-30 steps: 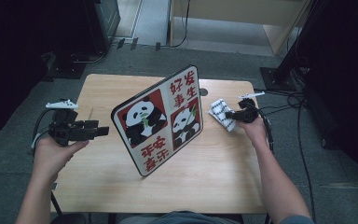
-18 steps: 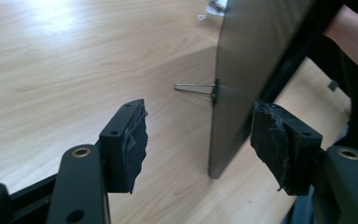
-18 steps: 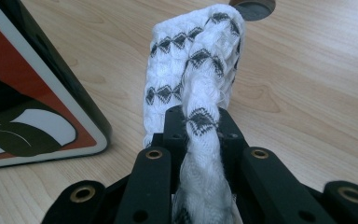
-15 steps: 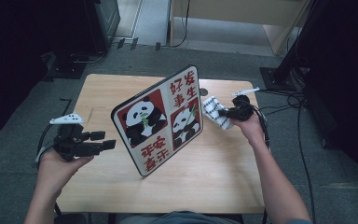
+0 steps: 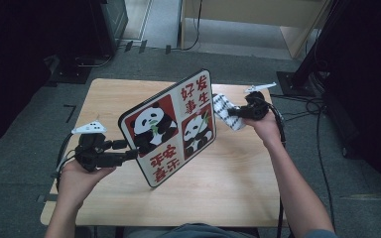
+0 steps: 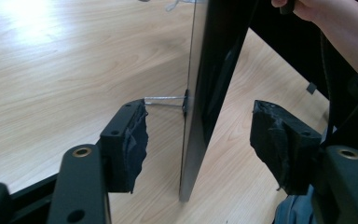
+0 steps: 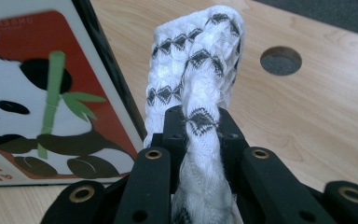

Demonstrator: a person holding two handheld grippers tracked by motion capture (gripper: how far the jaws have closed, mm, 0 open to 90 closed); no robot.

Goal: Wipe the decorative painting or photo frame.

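A panda sign board (image 5: 168, 126) stands upright and slanted across the wooden table (image 5: 238, 183). My left gripper (image 5: 128, 150) is open at the board's near left edge. In the left gripper view that thin edge (image 6: 191, 116) lies between the jaws, and both pads (image 6: 137, 140) stay clear of it. The jaws have just been closing a little. My right gripper (image 5: 231, 113) is shut on a white cloth with black diamonds (image 5: 223, 109), held above the table by the board's far right edge. The bunched cloth (image 7: 196, 60) rises out of the right gripper (image 7: 199, 128) beside the panda picture (image 7: 42, 93).
A round hole (image 7: 280, 59) pierces the tabletop beyond the cloth. Grey carpet surrounds the table. Cables (image 5: 322, 106) and a black stand foot (image 5: 297, 82) lie to the right, and dark furniture (image 5: 111, 20) stands behind.
My left gripper has moved right to the board, and its jaws now straddle the edge. My right gripper has lifted the cloth off the table, closer to the board's right edge.
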